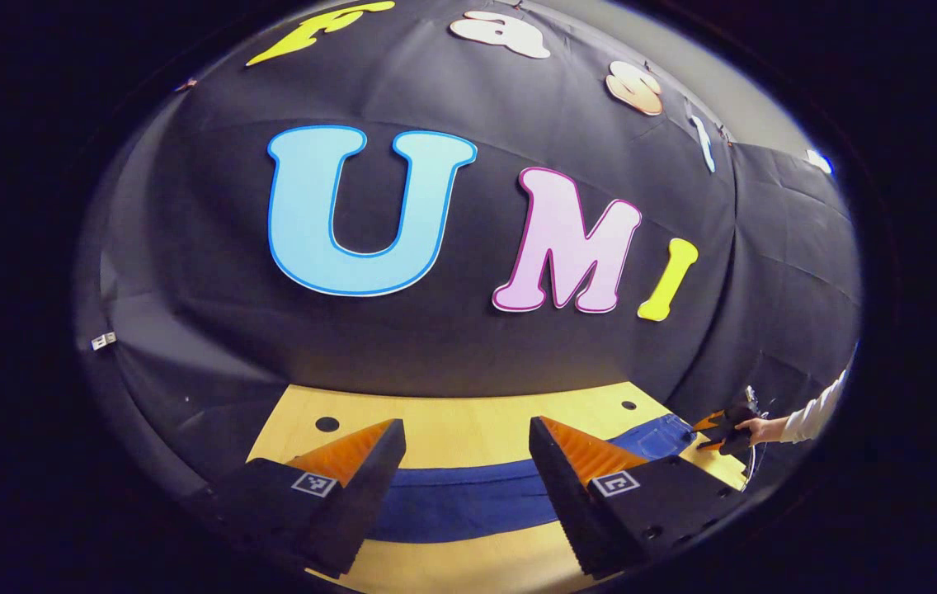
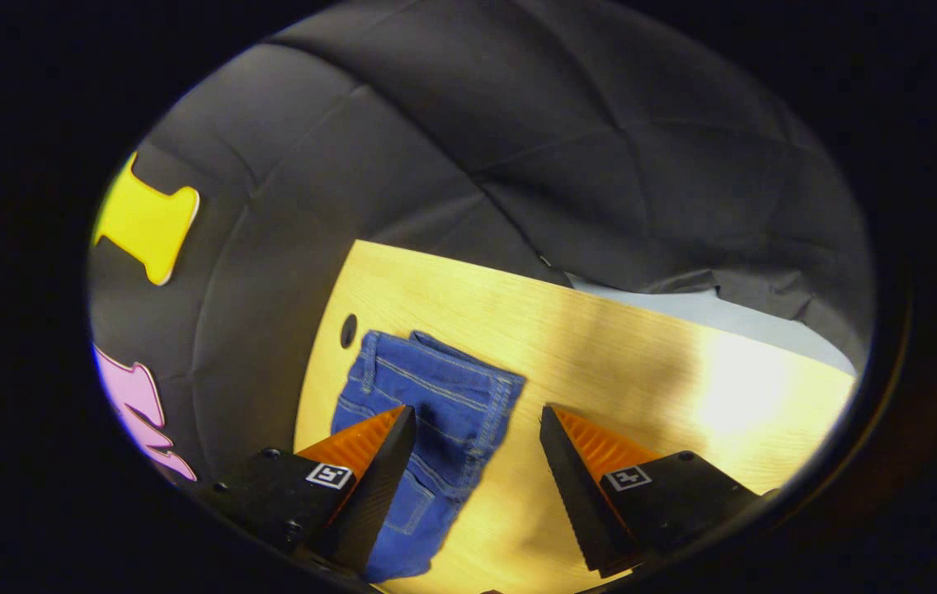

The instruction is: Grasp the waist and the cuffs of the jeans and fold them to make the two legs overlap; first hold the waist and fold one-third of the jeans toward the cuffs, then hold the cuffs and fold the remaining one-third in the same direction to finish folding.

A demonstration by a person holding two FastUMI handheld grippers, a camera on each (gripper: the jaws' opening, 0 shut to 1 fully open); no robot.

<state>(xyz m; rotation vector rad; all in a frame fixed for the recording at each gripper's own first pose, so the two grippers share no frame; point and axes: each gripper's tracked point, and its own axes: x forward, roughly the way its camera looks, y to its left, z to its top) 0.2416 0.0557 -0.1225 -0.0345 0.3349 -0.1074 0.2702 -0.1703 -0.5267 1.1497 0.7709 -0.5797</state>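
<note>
Blue jeans (image 1: 468, 495) lie flat across the wooden table (image 1: 452, 421), stretching left to right in the left gripper view. My left gripper (image 1: 468, 445) hovers open just above them, nothing between its fingers. In the right gripper view the waist end of the jeans (image 2: 427, 396) lies near the table's far corner, with its seams and a pocket showing. My right gripper (image 2: 477, 429) is open over that waist edge, holding nothing. The right gripper (image 1: 724, 425) also appears far right in the left gripper view, held by a hand (image 1: 761, 429) in a white sleeve.
The booth's black cloth wall (image 1: 468, 330) rises right behind the table. Small dark holes (image 1: 327, 424) mark the tabletop near its back edge, one (image 2: 348, 330) beside the waist. Bare wood (image 2: 683, 371) extends to the right of the jeans in the right gripper view.
</note>
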